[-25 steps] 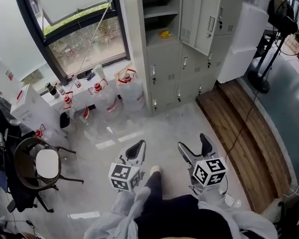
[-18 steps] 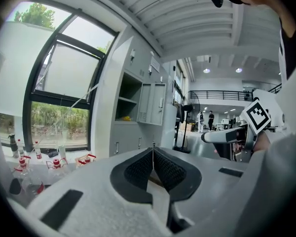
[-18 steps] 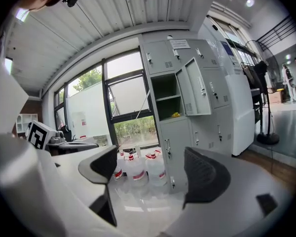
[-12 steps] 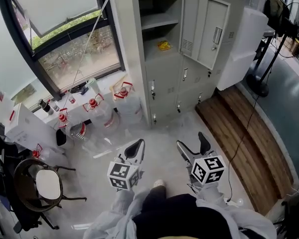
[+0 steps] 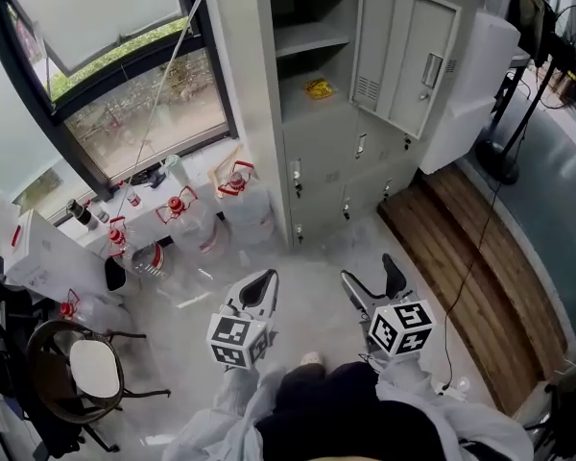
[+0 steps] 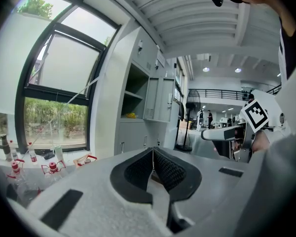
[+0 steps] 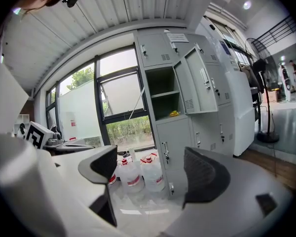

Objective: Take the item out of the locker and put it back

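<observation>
The grey locker (image 5: 326,142) stands ahead with one upper door (image 5: 403,51) swung open. A small yellow item (image 5: 317,88) lies on the lower shelf of that open compartment; it also shows as the yellow item (image 6: 130,115) and the yellow item (image 7: 173,113). My left gripper (image 5: 265,283) is held low over the floor, well short of the locker, its jaws shut with nothing between them (image 6: 152,158). My right gripper (image 5: 372,279) is beside it, jaws wide open and empty (image 7: 155,169). Both point toward the locker.
Several water jugs with red caps (image 5: 235,188) stand on the floor left of the locker, below the window. A chair (image 5: 91,368) is at the lower left. A wooden platform (image 5: 470,257) and a white cabinet (image 5: 475,84) lie to the right, with a cable (image 5: 461,277) across the wood.
The person has walked toward the locker, so it and the jugs sit nearer and larger. Both grippers keep their pose: left shut, right open.
</observation>
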Action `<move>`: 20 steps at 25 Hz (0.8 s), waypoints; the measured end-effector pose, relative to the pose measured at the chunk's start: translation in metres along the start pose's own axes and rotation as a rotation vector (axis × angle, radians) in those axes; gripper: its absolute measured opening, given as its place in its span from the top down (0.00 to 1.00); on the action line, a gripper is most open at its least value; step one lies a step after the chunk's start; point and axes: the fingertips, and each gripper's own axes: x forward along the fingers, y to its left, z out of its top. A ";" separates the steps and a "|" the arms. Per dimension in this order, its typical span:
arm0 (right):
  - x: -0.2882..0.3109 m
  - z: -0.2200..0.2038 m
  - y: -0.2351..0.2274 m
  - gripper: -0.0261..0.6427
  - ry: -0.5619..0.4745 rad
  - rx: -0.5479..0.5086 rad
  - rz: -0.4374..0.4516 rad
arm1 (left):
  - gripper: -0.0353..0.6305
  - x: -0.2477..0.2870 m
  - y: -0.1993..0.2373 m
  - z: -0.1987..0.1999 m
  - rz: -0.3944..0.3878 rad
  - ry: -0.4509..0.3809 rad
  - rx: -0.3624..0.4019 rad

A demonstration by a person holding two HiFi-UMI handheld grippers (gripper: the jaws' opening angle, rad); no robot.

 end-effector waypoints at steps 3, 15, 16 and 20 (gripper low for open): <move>0.003 -0.004 0.002 0.33 0.015 -0.001 0.003 | 0.93 -0.002 0.004 -0.006 0.008 0.010 -0.016; 0.023 -0.004 -0.007 0.33 0.017 0.014 0.005 | 0.93 0.011 0.016 -0.010 0.008 0.037 -0.004; 0.029 -0.003 -0.009 0.33 0.017 0.015 0.006 | 0.93 0.015 0.018 -0.008 0.008 0.035 0.000; 0.053 0.007 -0.019 0.33 0.019 0.014 0.022 | 0.93 0.037 0.029 0.003 0.006 0.032 0.009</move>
